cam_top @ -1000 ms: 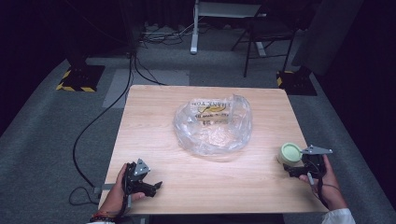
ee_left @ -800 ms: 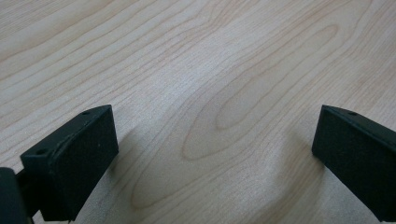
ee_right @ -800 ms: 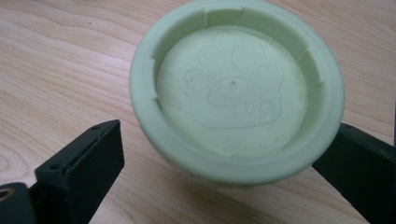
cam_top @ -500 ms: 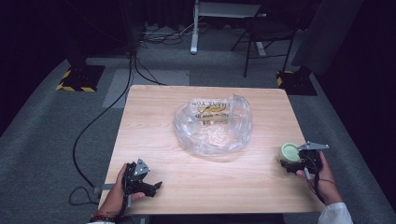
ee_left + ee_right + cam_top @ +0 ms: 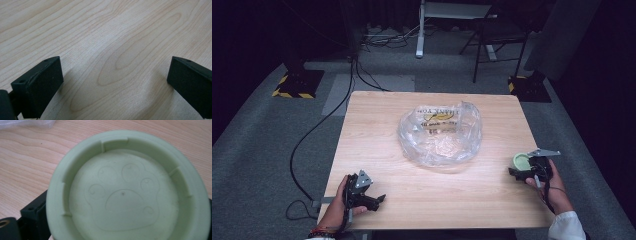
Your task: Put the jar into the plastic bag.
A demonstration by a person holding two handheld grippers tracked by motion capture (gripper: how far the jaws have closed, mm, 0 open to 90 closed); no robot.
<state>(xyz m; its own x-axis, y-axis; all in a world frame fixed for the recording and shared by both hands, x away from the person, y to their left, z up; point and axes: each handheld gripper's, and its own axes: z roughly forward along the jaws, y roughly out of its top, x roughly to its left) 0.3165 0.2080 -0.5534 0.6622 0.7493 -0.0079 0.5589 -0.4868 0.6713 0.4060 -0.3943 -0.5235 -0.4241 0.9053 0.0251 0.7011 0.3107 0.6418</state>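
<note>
A pale green round cup [image 5: 521,161] sits in my right gripper [image 5: 526,170] near the table's right edge. In the right gripper view its underside [image 5: 127,192] faces the camera, with a paw print moulded in it, and the black jaws close on its sides. My left gripper [image 5: 371,199] rests at the front left of the wooden table [image 5: 377,130]. In the left gripper view its two black pads [image 5: 37,85] stand wide apart over bare wood with nothing between them.
A crumpled clear plastic bag [image 5: 439,132] with yellow print lies in the middle of the table. Beyond the table are grey carpet, a black cable [image 5: 312,130], stand bases with yellow-black tape [image 5: 294,85] and chair legs.
My right gripper with the green cup has shifted slightly toward the front edge and tilted. The left gripper has stayed still.
</note>
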